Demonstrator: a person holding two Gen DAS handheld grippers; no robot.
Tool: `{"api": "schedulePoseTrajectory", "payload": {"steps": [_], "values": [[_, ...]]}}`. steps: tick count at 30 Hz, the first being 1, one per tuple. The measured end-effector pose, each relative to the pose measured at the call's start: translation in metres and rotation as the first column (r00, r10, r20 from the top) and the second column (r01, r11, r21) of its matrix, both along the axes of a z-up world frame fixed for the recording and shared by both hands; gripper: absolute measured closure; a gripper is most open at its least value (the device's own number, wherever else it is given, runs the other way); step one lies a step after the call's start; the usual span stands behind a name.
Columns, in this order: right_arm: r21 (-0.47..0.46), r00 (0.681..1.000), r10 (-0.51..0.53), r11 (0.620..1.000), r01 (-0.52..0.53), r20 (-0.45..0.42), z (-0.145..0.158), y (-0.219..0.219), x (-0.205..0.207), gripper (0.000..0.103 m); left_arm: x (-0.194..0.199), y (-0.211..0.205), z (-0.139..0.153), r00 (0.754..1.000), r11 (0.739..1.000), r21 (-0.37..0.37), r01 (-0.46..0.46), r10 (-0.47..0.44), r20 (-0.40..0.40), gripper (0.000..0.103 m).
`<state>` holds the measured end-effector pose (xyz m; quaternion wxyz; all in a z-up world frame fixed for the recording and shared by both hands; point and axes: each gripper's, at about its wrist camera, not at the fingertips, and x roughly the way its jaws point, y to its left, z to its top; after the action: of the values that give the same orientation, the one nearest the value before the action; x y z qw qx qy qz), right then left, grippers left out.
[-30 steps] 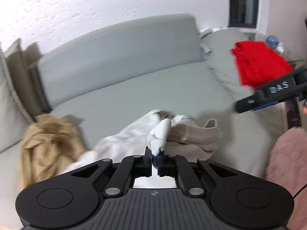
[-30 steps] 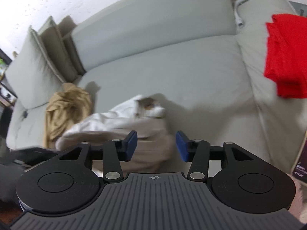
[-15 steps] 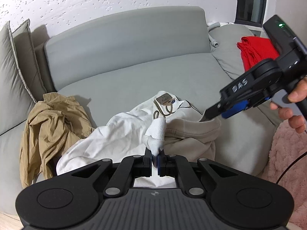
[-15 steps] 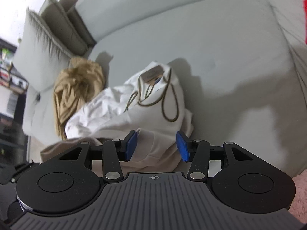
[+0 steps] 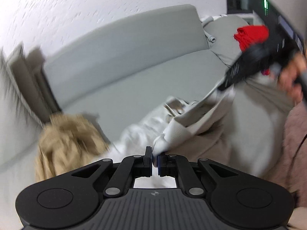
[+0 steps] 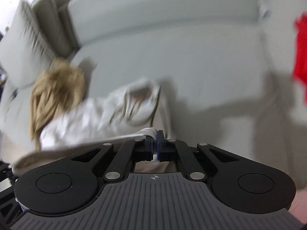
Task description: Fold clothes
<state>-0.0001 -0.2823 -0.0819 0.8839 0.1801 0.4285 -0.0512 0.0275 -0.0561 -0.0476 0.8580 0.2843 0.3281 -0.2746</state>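
Note:
A beige sweatshirt (image 5: 220, 134) with white ribbed trim (image 5: 172, 132) hangs stretched between both grippers above the grey sofa (image 5: 134, 72). My left gripper (image 5: 155, 154) is shut on the ribbed edge. In the right wrist view my right gripper (image 6: 155, 136) is closing its jaws, with the ribbed hem (image 6: 132, 135) pinched between the pads. The left wrist view shows the right gripper (image 5: 218, 89) at the upper right, held by a hand (image 5: 291, 76) and pulling the cloth taut. Both views are motion-blurred.
A crumpled white garment (image 6: 96, 118) with a brown cord lies on the seat beneath. A tan garment (image 6: 55, 90) is heaped at the left by the cushions (image 6: 28, 38). Red clothing (image 6: 300, 57) lies on the right. Something pink and fluffy (image 5: 293, 143) is at the near right.
My right gripper went from open above the pile to shut on the sweatshirt's ribbed hem. Both grippers have drawn apart, and the sweatshirt is now lifted and stretched between them.

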Motion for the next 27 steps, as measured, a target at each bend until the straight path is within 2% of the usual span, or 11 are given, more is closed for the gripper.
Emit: {"api": "schedulePoseTrajectory", "payload": {"steps": [3,5,7,9,11,13,16,19,20,21,27], "values": [[-0.039,0.984,-0.112,0.992,0.119,0.139,0.076,-0.044,0.032,0.101,0.044,-0.038,0.053,0.977,0.995,0.063,0.081,-0.092,0.190,0.098],[-0.065,0.952,-0.161,0.981,0.184,0.261,0.145,-0.067,0.043,0.101,0.076,-0.068,0.133,0.893,0.988,0.110,0.105,-0.142,0.427,0.098],[-0.087,0.881,-0.170,0.969,0.231,0.442,0.226,-0.078,0.029,0.101,0.082,-0.076,0.176,0.822,0.990,0.106,0.096,-0.139,0.553,0.098],[-0.134,0.804,-0.146,0.954,0.269,0.577,0.290,-0.080,0.008,0.101,0.078,-0.077,0.250,0.697,0.993,0.053,0.108,-0.114,0.708,0.098],[-0.206,0.738,-0.091,0.931,0.302,0.669,0.337,-0.074,-0.017,0.101,0.070,-0.075,0.258,0.665,0.990,0.056,0.128,-0.127,0.736,0.098],[-0.266,0.734,-0.050,0.914,0.308,0.678,0.348,-0.068,-0.036,0.101,0.061,-0.073,0.255,0.644,0.987,0.072,0.145,-0.150,0.750,0.097],[-0.345,0.793,-0.034,0.888,0.302,0.608,0.316,-0.063,-0.050,0.100,0.046,-0.070,0.196,0.665,0.979,0.139,0.152,-0.205,0.718,0.098],[-0.367,0.898,-0.083,0.893,0.259,0.433,0.231,-0.069,-0.062,0.100,0.030,-0.063,0.142,0.713,0.968,0.172,0.183,-0.251,0.655,0.098],[-0.364,0.925,-0.098,0.900,0.240,0.367,0.200,-0.071,-0.067,0.100,0.022,-0.058,0.117,0.749,0.967,0.162,0.196,-0.254,0.612,0.098],[-0.361,0.948,-0.112,0.906,0.221,0.299,0.169,-0.073,-0.072,0.100,0.010,-0.051,0.081,0.819,0.971,0.117,0.211,-0.241,0.521,0.099],[-0.268,0.981,-0.194,0.946,0.180,-0.026,0.015,-0.074,-0.116,0.100,-0.029,-0.048,-0.045,0.972,0.978,0.047,0.204,-0.208,0.109,0.097]]}}
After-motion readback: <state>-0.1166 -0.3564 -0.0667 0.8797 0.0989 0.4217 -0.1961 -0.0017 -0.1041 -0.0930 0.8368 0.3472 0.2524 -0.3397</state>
